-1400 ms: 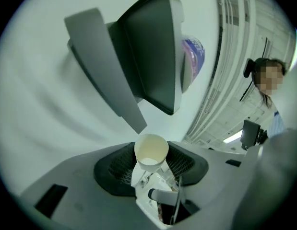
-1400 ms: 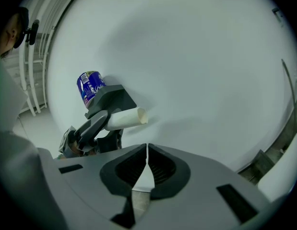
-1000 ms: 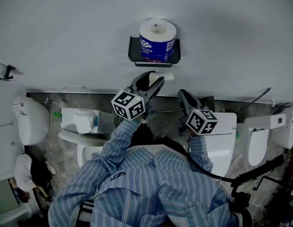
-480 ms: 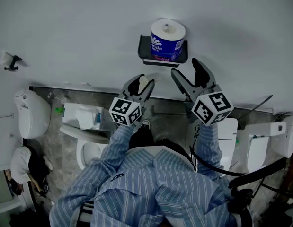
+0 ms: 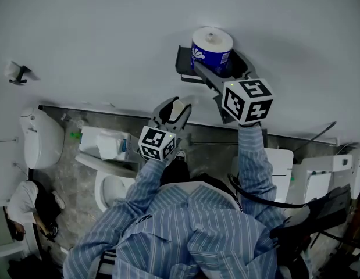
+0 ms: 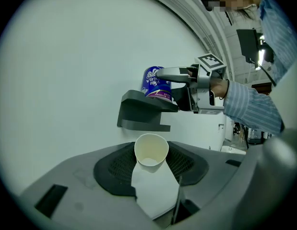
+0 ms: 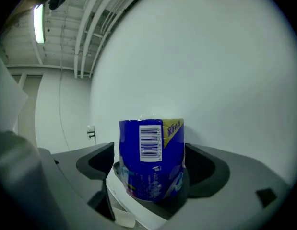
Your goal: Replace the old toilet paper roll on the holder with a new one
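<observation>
Wall: plain white wall [image 5: 98, 28], carrying the holder.
Holder: dark grey wall-mounted shelf-type paper holder [image 5: 184, 70], high on the wall.
Right hand-held gripper [image 5: 220, 68]: raised level to the holder; jaws opening, standing wide on either side of the new roll, with a gap visible at one pad.
Left hand-held gripper [image 5: 175, 110]: lower, below the holder; jaws clamped on the old tube.
New roll: cylindrical toilet paper roll in blue plastic wrap [image 5: 211, 48], upright on the holder's shelf.
Old tube: empty pale cardboard tube [image 6: 151, 151] with a white paper remnant hanging from it.
</observation>
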Demonstrator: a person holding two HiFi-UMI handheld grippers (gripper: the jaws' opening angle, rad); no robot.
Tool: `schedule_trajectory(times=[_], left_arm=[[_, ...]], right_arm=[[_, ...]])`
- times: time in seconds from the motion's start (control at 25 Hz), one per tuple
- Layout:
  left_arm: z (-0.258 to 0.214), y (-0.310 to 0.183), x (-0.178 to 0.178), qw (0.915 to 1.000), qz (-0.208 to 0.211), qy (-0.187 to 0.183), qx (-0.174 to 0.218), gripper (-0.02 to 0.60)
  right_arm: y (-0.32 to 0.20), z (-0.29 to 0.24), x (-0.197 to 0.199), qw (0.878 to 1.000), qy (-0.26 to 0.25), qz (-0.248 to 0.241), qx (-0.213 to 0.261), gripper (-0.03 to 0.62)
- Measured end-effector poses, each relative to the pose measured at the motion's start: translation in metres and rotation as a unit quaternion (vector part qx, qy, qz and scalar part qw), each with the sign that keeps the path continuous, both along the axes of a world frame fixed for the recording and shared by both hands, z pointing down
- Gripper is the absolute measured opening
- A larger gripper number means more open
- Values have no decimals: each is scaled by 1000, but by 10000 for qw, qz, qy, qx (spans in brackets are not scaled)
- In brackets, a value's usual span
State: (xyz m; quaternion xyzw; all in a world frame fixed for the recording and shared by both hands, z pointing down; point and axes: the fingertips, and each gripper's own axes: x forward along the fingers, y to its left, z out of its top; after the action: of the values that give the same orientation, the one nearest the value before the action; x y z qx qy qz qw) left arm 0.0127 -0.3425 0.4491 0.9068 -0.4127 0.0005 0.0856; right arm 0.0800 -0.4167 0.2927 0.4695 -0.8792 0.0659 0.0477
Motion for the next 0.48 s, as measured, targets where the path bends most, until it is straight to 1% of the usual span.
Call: schedule_trajectory(times=[0.28,0.48], left_arm=[[1,1,-1,10000,21,13,-46,190],[4,0,4,9999,131,53,-94,190]], right_arm=[[-12,4,3,9982,219,445,-341,436],[-13,9,-1,9978,373,376,-406,434]])
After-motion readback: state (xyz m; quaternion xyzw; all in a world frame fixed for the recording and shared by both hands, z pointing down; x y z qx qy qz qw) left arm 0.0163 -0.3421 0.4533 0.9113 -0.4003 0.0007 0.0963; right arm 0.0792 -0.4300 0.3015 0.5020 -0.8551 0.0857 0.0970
